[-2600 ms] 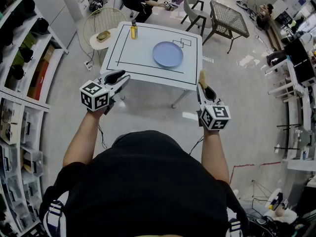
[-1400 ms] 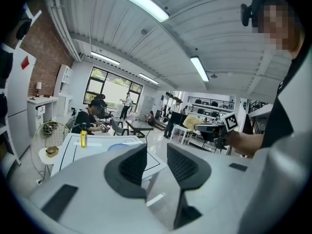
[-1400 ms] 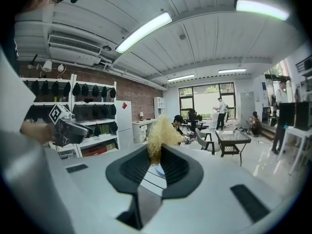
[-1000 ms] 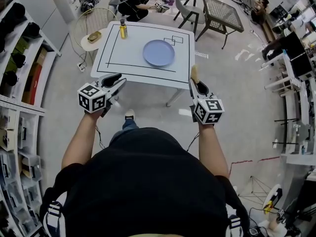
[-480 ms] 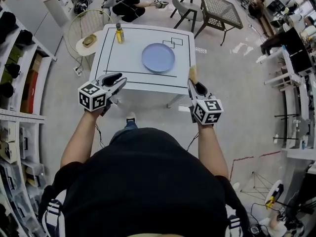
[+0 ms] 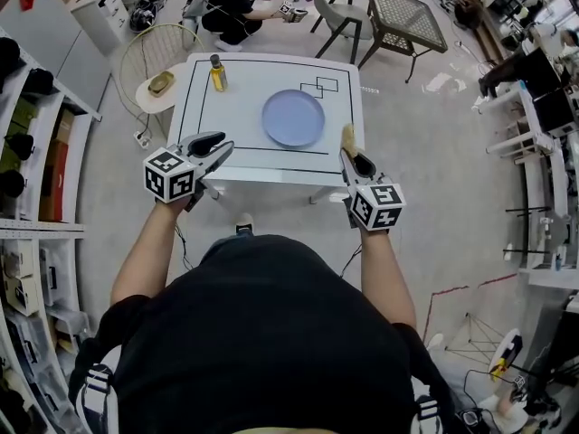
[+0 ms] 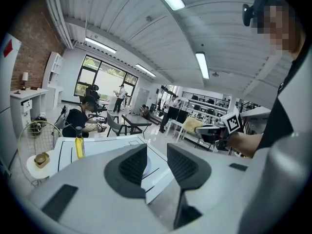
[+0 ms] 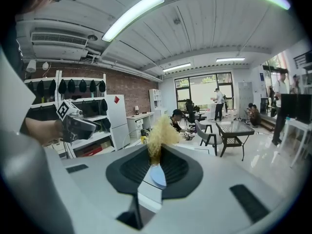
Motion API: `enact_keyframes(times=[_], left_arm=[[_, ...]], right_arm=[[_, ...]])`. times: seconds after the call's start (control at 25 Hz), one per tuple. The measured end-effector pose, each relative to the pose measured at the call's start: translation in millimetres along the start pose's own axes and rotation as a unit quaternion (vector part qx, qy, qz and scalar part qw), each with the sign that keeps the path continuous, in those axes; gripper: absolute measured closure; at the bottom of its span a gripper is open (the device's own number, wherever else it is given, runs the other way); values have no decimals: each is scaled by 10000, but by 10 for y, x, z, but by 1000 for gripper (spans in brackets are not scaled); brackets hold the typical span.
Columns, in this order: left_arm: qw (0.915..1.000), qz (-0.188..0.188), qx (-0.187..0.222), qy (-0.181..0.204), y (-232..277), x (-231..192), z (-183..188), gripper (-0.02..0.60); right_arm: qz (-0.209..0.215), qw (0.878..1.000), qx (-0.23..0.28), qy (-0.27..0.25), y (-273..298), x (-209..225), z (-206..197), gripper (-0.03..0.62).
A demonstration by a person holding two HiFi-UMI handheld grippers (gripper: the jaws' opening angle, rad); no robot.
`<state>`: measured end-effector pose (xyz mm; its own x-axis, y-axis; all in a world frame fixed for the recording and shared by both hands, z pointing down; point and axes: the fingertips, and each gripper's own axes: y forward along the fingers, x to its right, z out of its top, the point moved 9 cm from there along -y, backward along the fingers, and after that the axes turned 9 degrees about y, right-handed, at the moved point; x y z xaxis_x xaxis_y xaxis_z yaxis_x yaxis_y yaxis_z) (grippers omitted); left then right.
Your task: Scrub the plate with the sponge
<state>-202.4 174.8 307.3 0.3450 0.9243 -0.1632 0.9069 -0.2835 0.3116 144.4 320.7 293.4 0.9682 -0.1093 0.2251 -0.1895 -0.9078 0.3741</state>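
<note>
The plate point(image 6: 293, 117), pale blue and round, lies flat on the white tabletop point(image 6: 237, 116), inside the black line drawn round it. Far to the left of the plate, beyond it from where you stand, a bottle of yellow liquid point(image 6: 217, 73) stands upright near the tabletop's far left corner. Left of the plate and nearer to you, your left claw point(image 6: 213, 146) hovers at the tabletop's near left corner, released, its jaws apart with nothing between them. Right of the plate and nearer to you, your right claw point(image 6: 354, 155) hovers by the tabletop's near right corner, clenched on the yellow sponge point(image 6: 347, 136). The sponge sticks out past the jaw tips and is apart from the plate. Beyond the plate to the right, a dark mesh-topped table point(image 6: 407, 21) stands on the floor.
</note>
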Motion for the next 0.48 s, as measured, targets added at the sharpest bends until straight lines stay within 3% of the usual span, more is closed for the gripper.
enact_keyframes(times=[0.48], left_arm=[[9998, -194, 25, -24, 234, -525, 124, 451]], right_arm=[[-90, 9999, -117, 23, 490, 17, 177, 537]])
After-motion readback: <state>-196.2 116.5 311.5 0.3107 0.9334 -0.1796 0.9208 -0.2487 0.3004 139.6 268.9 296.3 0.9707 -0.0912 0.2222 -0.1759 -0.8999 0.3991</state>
